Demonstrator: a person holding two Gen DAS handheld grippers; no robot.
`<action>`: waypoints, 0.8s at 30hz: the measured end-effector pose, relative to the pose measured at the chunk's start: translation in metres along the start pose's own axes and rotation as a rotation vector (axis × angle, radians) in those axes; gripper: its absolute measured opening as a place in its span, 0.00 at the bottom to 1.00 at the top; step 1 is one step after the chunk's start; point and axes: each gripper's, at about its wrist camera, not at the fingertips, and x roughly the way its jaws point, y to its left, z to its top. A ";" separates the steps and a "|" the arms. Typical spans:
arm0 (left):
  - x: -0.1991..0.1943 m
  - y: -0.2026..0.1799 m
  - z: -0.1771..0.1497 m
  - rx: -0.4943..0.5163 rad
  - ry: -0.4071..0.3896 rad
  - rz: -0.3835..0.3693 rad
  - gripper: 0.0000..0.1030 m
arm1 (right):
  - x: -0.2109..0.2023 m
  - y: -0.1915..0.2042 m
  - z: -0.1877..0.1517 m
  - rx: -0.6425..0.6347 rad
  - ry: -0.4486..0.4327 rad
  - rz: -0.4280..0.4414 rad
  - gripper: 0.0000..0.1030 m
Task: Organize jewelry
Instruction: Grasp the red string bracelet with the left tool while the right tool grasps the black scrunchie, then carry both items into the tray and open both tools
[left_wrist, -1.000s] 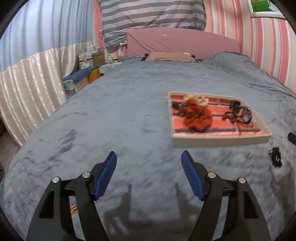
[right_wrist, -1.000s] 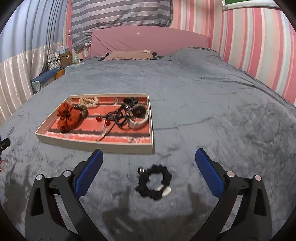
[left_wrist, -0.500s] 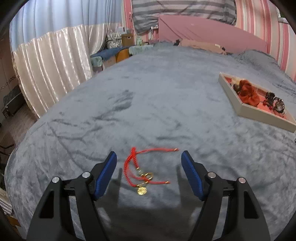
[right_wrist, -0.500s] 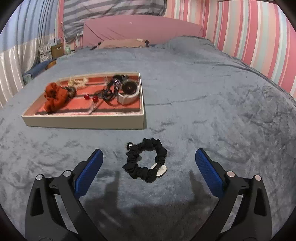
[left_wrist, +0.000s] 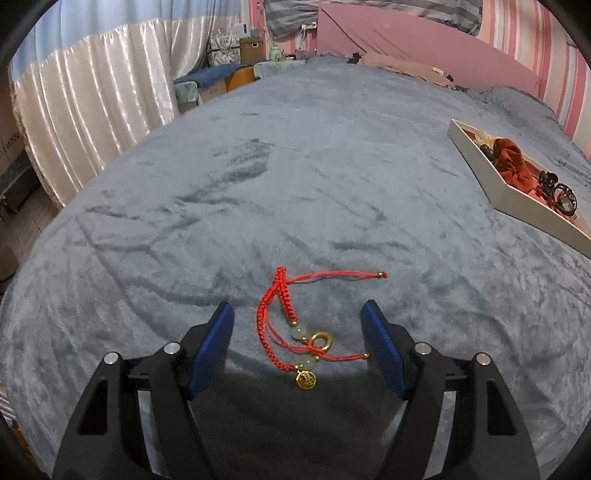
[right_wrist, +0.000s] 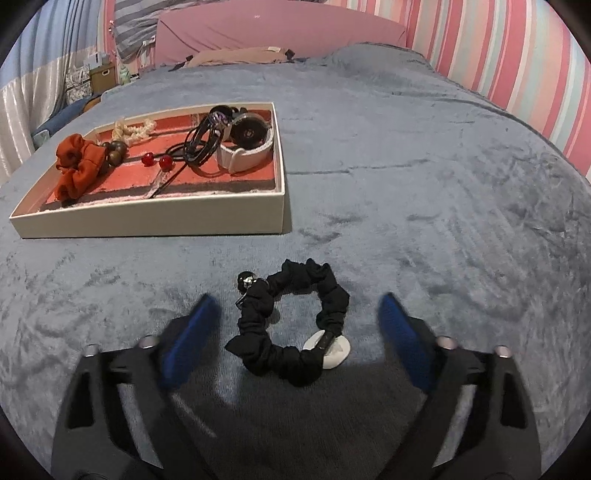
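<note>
A red cord bracelet with pale beads and gold charms lies on the grey bedspread, partly between the open jaws of my left gripper. A black scrunchie with a white shell piece and a dark bead lies between the open jaws of my right gripper. A cream tray with a red lining stands behind it to the left, holding an orange scrunchie, a white watch, black cords and red beads. The tray also shows at the right of the left wrist view.
The grey plush bedspread stretches all around. A pink headboard and striped wall stand at the back. Curtains and bedside boxes lie past the bed's left edge.
My left gripper has swung left from the tray and closed in on the red bracelet. My right gripper has moved forward and down over the black scrunchie. Both stay open.
</note>
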 end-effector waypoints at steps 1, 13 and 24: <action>0.001 0.000 0.001 -0.001 -0.003 -0.008 0.69 | 0.002 0.001 0.000 -0.002 0.005 0.010 0.70; 0.004 -0.005 0.006 0.048 -0.020 -0.068 0.17 | 0.002 0.002 0.002 0.003 0.004 0.052 0.24; 0.002 -0.024 0.021 0.093 -0.051 -0.097 0.04 | -0.012 -0.001 0.006 0.027 -0.047 0.077 0.16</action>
